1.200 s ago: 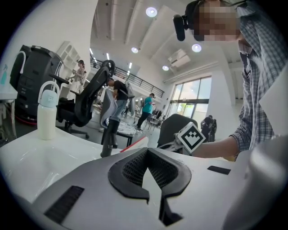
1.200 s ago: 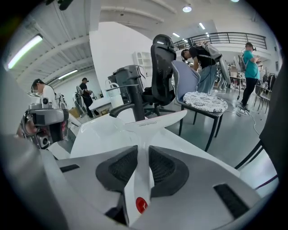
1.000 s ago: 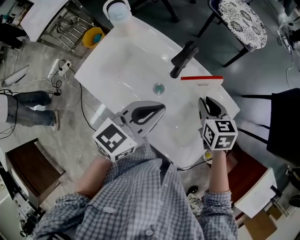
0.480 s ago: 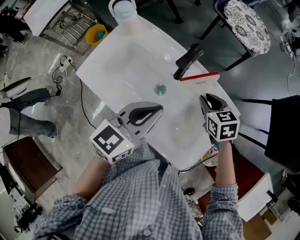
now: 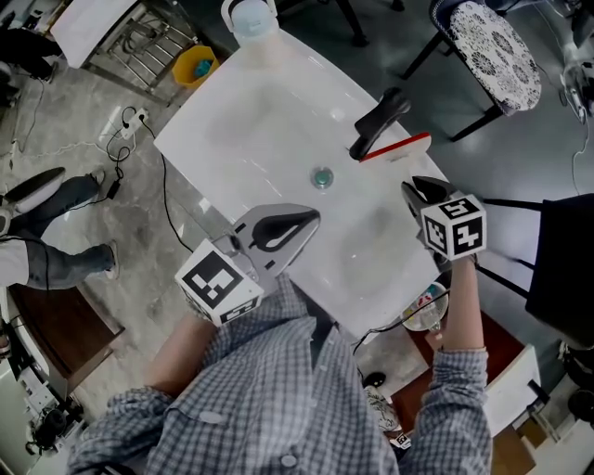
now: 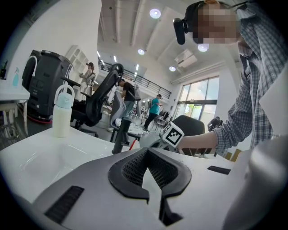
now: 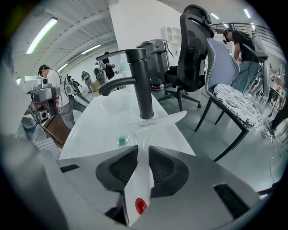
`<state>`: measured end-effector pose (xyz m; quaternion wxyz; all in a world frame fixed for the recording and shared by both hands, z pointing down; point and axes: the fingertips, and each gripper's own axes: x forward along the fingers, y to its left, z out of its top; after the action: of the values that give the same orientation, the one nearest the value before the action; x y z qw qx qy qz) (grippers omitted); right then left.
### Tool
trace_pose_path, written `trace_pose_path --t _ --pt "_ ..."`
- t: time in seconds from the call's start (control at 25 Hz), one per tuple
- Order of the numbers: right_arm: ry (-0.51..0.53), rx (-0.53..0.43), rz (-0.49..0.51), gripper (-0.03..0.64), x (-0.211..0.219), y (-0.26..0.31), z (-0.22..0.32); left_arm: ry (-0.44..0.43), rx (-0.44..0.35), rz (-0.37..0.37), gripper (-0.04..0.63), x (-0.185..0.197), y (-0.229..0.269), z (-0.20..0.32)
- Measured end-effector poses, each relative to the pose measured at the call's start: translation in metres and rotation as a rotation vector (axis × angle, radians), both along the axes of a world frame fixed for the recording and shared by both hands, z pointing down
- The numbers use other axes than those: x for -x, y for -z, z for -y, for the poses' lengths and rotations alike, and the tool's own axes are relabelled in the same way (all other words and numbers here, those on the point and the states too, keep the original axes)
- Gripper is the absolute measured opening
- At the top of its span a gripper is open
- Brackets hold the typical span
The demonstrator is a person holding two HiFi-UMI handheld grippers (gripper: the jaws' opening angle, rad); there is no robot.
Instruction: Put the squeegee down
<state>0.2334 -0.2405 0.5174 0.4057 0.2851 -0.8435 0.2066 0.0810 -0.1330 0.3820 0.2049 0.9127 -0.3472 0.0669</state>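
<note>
Two grippers hanging over a glossy white sink (image 5: 232,111) with smooth rounded edges. The right gripper (image 5: 418,190) is clamped on the squeegee (image 5: 397,148). In the right gripper view its ribbed black pads (image 7: 164,168) pinch the flat white plastic handle from both sides, and you can see a little red dot near the handle's end. The squeegee blade fans out into a wide thin wedge with a red strip along its edge. It sits just beside the base of the matte black faucet (image 5: 376,119), over the sink's far right rim. Can't tell if the blade is actually touching the surface or not.

The left gripper (image 5: 302,221) is closed on nothing, tips meeting in a point, above the near rim. A small round teal drain plug (image 5: 322,176) sits mid-basin, and a white bottle (image 5: 251,17) with a loop handle stands at the far end.
</note>
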Motion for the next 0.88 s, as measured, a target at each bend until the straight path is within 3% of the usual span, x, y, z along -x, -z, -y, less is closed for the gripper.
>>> trace_pose_path --t 0.6,0.88 --pt "0.117 0.016 -0.085 0.075 -0.003 -0.006 0.018 0.002 0.008 0.003 0.008 0.000 -0.002 -0.004" --pt "0.121 -0.034 -0.147 0.075 -0.002 -0.008 0.023 0.009 0.010 -0.001 0.008 0.005 -0.002 -0.002"
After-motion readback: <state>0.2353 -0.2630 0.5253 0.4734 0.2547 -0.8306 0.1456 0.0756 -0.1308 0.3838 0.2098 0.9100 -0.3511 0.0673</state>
